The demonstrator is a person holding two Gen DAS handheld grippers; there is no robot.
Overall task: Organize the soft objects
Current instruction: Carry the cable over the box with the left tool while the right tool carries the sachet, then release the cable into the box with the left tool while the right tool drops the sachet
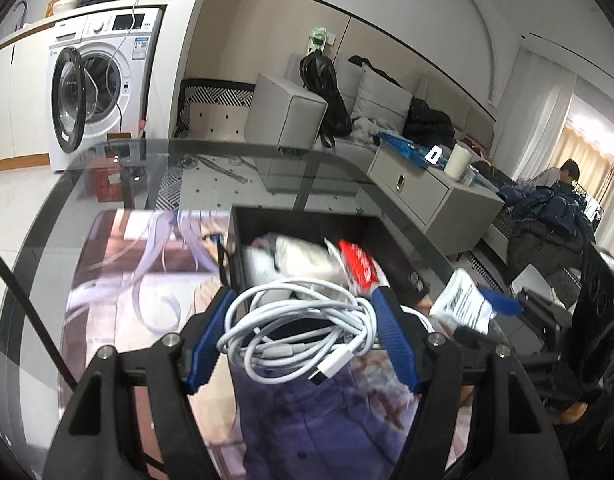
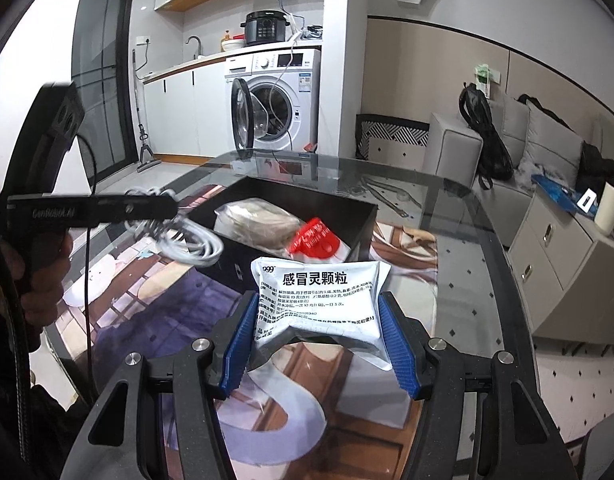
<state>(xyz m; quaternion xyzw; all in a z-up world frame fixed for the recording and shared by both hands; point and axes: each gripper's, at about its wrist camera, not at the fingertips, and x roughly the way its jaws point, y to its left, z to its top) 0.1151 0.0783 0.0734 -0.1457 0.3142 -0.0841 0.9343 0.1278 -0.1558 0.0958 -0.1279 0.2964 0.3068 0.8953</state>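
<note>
My left gripper (image 1: 303, 300) is shut on a coiled white USB cable (image 1: 299, 328) and holds it just before the near edge of a black box (image 1: 307, 224). The box holds a clear bag of beige cloth (image 2: 259, 220) and a red-and-white packet (image 1: 357, 266). My right gripper (image 2: 317, 308) is shut on a white medicine sachet (image 2: 319, 300) with black print, held above the mat near the box's right front corner. The sachet also shows in the left wrist view (image 1: 463, 300). The left gripper and cable also show in the right wrist view (image 2: 183, 236).
The box stands on a printed anime mat (image 2: 147, 312) on a glass table (image 2: 447, 208). Beyond are a washing machine (image 2: 275, 100) with its door open, a grey sofa (image 1: 291, 112) with bags, and a low cabinet (image 1: 419, 188). A person (image 1: 567, 172) sits far right.
</note>
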